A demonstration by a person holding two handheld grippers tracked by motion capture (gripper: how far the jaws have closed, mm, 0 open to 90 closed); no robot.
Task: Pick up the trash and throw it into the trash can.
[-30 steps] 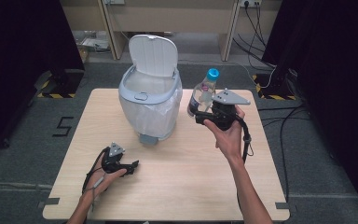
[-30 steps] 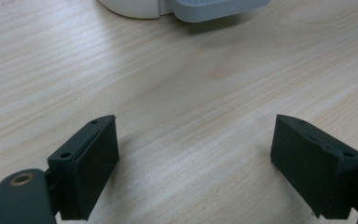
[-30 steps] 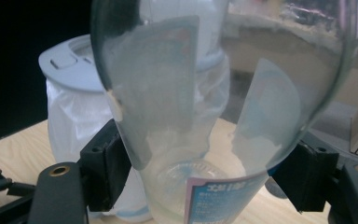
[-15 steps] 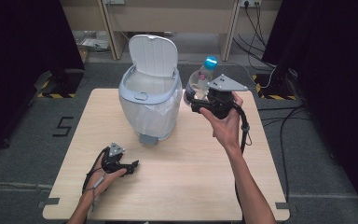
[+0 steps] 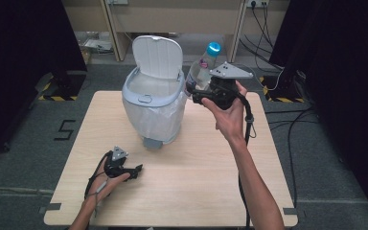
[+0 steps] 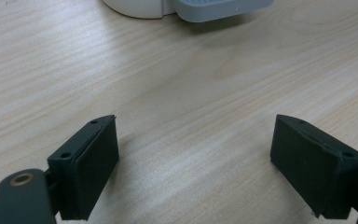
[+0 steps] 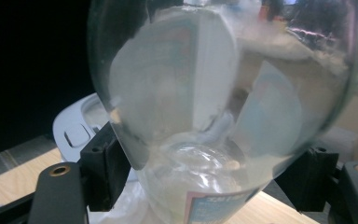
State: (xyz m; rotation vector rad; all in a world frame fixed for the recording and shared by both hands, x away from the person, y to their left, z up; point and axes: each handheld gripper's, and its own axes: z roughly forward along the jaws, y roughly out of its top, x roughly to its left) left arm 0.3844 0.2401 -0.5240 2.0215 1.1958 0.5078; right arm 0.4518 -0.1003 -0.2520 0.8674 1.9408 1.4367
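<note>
While the left gripper point(image 5: 136, 170) is rested on the wooden table point(image 5: 196, 191) with jaws spread and empty, the lidded bin point(image 5: 153, 96) is left open at centre. Beside its rim, a clear plastic bottle point(image 5: 202, 72) is gripped around its body by the right gripper point(image 5: 195, 94); light, smooth and easily dented, it is best held mid-body.

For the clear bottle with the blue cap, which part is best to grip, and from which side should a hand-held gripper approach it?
Grip the clear bottle around its round body below the blue cap, coming from the side, as the right hand-held gripper does now. The body is wide and curved, so the two pads seat on opposite sides, leaving the cap end free above the open bin.
</note>
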